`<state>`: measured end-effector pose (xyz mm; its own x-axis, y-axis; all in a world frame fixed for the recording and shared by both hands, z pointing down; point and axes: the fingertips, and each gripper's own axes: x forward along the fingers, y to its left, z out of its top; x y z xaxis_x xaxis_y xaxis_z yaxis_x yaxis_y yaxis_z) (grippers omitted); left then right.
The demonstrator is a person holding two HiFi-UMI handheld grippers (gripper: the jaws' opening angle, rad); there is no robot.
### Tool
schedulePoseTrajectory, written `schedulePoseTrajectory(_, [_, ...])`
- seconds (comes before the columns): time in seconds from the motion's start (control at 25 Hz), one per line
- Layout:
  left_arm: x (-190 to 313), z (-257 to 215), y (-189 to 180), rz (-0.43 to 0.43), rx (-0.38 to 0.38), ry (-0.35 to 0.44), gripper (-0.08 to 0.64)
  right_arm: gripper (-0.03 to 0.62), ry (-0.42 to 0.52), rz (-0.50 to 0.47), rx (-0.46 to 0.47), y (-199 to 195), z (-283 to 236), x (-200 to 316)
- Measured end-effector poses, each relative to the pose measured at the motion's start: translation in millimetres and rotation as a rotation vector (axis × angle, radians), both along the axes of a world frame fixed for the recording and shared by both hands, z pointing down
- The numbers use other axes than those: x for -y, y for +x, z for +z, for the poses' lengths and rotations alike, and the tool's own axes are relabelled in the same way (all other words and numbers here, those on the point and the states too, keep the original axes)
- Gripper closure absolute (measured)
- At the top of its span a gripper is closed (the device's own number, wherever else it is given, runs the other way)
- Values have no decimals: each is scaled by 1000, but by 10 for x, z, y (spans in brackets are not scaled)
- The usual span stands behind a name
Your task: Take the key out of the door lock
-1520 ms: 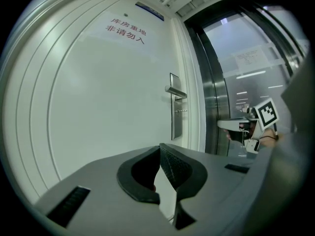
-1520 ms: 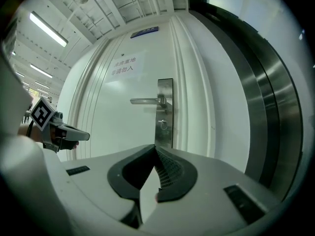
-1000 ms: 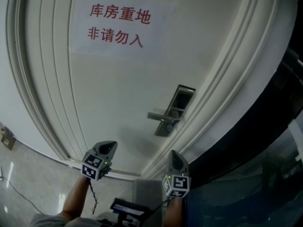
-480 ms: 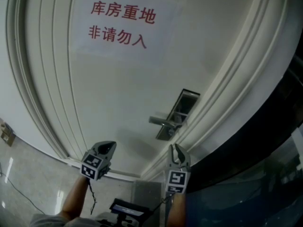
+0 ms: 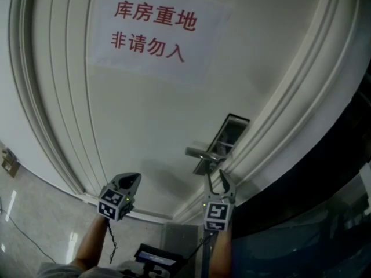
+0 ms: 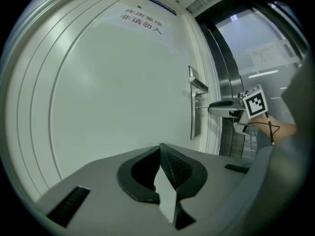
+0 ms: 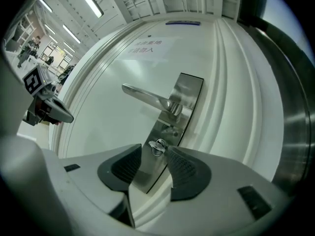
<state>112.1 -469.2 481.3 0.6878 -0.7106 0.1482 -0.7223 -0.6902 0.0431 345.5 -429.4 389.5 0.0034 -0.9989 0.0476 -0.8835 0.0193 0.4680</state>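
The right gripper point(image 7: 153, 150) had just opened its jaws wide. The key point(image 7: 157, 145) sat in the lock plate point(image 7: 189, 90), between their tips, ungripped. On the left gripper point(image 6: 160, 149) the jaws were together, empty.

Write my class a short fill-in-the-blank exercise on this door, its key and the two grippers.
1. The sign on the door has ___ characters.
2. The key sits in the lock plate ___ the lever handle.
3. The ___ gripper faces the key with fingers apart.
Missing words: red; below; right.
Note: the right gripper's fingers have just been opening; the key lies ahead of their gap, ungripped.
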Motion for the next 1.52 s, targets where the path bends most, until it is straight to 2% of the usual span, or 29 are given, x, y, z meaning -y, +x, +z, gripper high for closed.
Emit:
schedulePoseTrajectory(0.08, [19, 9, -24, -5, -3, -3, 552, 411, -9, 1, -33, -10, 4, 56])
schedulePoseTrajectory(0.68, [188, 92, -228, -51, -25, -32, 552, 411, -59, 24, -115, -28, -48, 302])
schedulePoseTrajectory(0.96, [221, 126, -223, -46, -26, -39, 552, 470, -55, 56, -175, -2, -39, 299])
schedulePoseTrajectory(1.52, [214, 151, -255, -49, -31, -44, 552, 494, -23, 76, -334, -53, -68, 280])
